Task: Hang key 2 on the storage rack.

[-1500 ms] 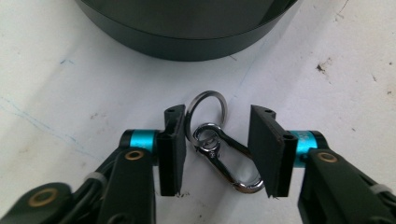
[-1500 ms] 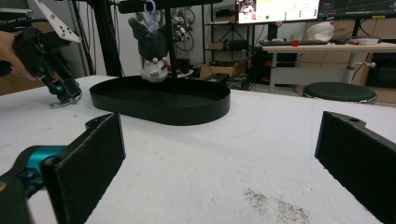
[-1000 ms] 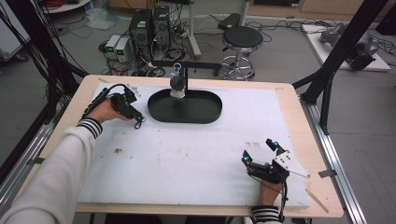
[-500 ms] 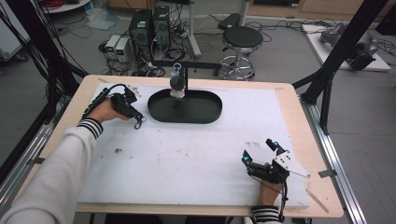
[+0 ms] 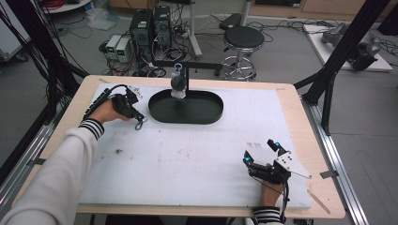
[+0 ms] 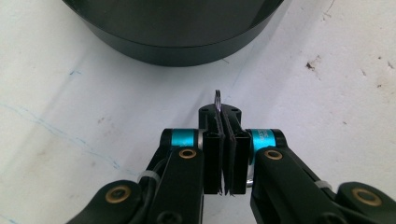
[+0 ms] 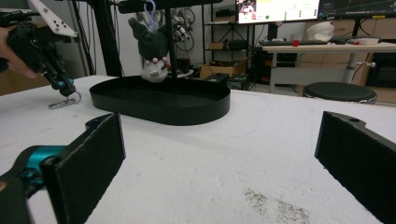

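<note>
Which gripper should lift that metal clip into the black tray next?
Left. The left gripper is already shut on the clip beside the tray; the right gripper sits open near the table's front edge.

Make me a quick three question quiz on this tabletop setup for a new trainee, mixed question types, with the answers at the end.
1. True or false: the left gripper is shut on a metal clip.
2. Where is the plush toy? A) lying on the white mat B) hanging over the black tray C) in the right gripper
3. Fill in: the right gripper has its jaws ____.

Key: 1 true. 2 B. 3 open.
</note>
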Motion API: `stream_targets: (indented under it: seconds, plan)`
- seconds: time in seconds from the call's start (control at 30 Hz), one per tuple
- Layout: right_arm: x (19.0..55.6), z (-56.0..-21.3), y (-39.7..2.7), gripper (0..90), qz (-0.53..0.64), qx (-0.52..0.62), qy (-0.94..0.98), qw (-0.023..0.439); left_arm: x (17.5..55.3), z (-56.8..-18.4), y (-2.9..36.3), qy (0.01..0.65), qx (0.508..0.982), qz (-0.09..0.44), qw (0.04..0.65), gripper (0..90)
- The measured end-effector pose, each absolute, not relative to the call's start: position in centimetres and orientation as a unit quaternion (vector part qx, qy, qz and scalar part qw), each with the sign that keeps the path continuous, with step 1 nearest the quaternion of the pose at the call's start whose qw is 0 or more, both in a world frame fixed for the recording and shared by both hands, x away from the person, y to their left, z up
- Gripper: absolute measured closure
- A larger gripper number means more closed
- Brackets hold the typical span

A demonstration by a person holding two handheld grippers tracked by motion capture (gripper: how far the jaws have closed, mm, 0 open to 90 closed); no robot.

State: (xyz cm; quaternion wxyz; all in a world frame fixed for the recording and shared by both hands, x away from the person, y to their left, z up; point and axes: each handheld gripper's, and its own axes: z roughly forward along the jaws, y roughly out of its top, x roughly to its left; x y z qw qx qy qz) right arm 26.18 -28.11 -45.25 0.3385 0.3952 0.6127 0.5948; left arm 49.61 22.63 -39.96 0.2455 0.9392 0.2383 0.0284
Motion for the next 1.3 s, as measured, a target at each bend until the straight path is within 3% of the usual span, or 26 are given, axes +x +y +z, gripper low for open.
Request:
stream_targets:
  seconds: [0.43,1.0,1.3]
  plan:
    - [26.2,-45.3,-28.1,0.8,0.595,0.394,0.612,0.339,49.3,-39.1,22.4,0.243,0.936,0.035,0.253,88.2]
    - [26.2,-45.3,-28.1,0.8,0.595,0.393,0.613,0.341,47.4,-33.7,24.2,0.262,0.885,0.060,0.380,88.2]
    - [26.1,-45.2,-28.0,0.8,0.594,0.396,0.613,0.339,46.8,-30.9,24.8,0.260,0.862,0.098,0.423,88.1]
